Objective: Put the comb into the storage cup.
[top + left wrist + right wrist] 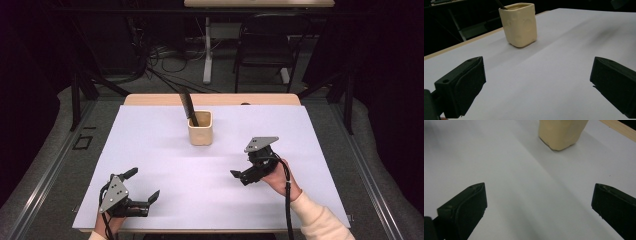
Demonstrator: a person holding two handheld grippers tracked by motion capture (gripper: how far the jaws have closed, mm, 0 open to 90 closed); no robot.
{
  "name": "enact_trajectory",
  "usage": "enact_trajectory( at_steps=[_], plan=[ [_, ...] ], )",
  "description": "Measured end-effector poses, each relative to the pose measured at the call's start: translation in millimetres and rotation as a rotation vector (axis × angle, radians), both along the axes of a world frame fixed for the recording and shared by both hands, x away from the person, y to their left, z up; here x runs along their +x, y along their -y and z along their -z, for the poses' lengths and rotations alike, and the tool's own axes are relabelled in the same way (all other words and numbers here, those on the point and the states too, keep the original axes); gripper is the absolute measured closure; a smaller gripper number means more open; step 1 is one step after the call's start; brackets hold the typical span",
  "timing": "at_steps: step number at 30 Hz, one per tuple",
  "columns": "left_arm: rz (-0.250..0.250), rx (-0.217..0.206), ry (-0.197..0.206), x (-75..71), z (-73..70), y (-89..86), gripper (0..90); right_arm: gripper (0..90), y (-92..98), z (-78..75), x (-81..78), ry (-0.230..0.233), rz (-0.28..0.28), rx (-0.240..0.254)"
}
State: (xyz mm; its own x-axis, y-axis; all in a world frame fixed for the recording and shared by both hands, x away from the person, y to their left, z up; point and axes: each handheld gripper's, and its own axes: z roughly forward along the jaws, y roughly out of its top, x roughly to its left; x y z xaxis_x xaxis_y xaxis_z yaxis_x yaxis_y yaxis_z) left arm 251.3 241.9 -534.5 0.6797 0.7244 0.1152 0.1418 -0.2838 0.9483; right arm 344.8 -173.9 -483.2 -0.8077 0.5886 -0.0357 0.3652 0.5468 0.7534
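Observation:
A cream square cup (pixel 200 128) stands upright at the back middle of the white sheet (pixel 150 150). A black handle (pixel 188 106) leans out of it to the back left. My left gripper (pixel 142 185) rests near the front left edge, open with nothing between its jaws. My right gripper (pixel 243 166) is held in a hand at the right of the middle, also open and empty, in front and right of the cup. In the left gripper view the cup (pixel 520 25) stands far ahead of the left gripper (pixel 537 82). The right gripper (pixel 537 205) points at the cup's base (pixel 560 132).
The white sheet covers most of a wooden table, whose bare edge (pixel 210 99) shows at the back. Beyond the table are a black chair (pixel 265 45), a white desk leg (pixel 207 50) and cables (pixel 165 60) on the dark floor. Black frame posts (pixel 76 95) stand at the sides.

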Motion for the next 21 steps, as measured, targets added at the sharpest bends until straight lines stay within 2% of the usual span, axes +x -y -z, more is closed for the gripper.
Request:
enact_trajectory(
  at_steps=[21],
  plan=[
    [0.002, 0.002, 0.0, -0.3, -0.1, 0.3, 0.2, 0.0, 18.1, 11.8, -24.3, -0.012, 0.007, -0.011]
  ],
)
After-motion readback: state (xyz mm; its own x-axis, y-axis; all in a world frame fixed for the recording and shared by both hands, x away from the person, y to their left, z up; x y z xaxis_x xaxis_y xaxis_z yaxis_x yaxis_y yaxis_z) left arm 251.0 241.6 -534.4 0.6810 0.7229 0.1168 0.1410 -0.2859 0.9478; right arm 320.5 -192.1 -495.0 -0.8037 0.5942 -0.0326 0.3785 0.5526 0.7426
